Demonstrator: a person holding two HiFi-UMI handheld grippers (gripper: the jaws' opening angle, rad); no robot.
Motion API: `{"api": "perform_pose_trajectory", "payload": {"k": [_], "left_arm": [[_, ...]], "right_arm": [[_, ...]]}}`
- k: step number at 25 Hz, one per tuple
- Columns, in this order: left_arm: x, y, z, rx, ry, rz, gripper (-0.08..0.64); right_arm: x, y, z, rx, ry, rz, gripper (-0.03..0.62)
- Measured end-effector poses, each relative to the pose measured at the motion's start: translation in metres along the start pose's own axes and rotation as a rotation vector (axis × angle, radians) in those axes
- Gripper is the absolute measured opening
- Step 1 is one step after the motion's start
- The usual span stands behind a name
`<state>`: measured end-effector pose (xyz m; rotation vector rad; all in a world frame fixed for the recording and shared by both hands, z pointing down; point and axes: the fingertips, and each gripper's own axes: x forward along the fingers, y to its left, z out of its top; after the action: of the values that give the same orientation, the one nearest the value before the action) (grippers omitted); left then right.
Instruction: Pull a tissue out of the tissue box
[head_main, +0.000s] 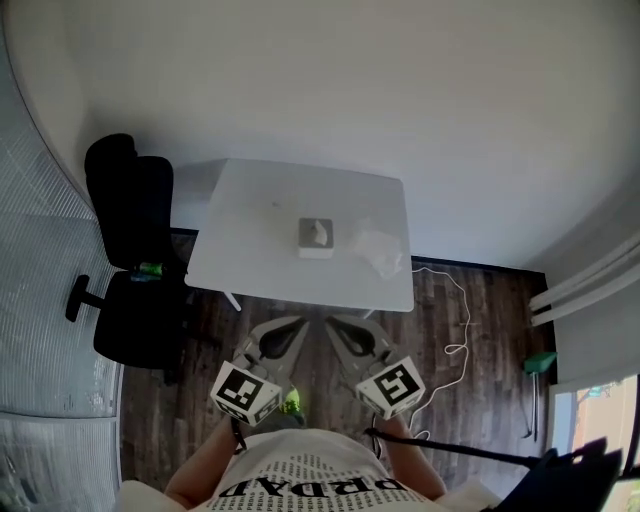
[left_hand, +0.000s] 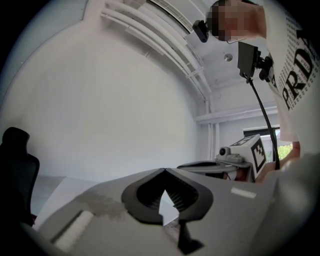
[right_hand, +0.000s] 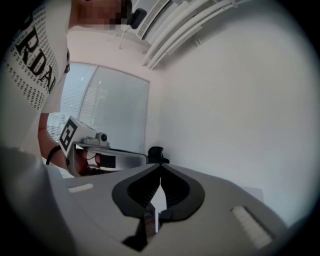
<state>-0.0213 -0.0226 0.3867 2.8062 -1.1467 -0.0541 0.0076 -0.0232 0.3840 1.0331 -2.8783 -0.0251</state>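
Tissue box (head_main: 316, 238) at centre of table (head_main: 260, 210) — opening detail too small to resolve, crumpled white item (head_main: 380, 250) near table's right edge unidentifiable, green object (head_main: 150, 270) left of table — indistinct.

Table (head_main: 280, 282) near edge open to tissue box (head_main: 315, 238); office chair (head_main: 135, 260) blocks left.

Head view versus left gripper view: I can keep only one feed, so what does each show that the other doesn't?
Only the head view: the tissue box on the table, with a loose tissue beside it. Only the left gripper view: ceiling rails, and the left gripper with its fingers meeting at the tips, nothing between them. Both: the black chair, the right gripper, the person's printed shirt.
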Motion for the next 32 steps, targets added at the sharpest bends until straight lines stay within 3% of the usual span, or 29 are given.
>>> {"api": "perform_pose_trajectory", "payload": {"k": [5,15,25,32], "left_arm": [[0.007,0.039,0.000,0.019,0.001,-0.018,0.008],[0.029,0.083,0.008,0.003,-0.017,0.005,0.008],[0.068,0.109,0.013,0.020,-0.015,0.053,0.008],[0.122,0.140,0.008,0.012,0.006,0.104,0.008]], "right_arm": [[0.030,-0.012,-0.006,0.008,0.018,-0.031,0.011],[0.067,-0.032,0.000,-0.027,0.026,-0.011,0.013],[0.093,-0.079,-0.001,-0.038,0.015,0.034,0.015],[0.115,-0.134,-0.007,-0.029,0.023,0.080,0.017]]}}
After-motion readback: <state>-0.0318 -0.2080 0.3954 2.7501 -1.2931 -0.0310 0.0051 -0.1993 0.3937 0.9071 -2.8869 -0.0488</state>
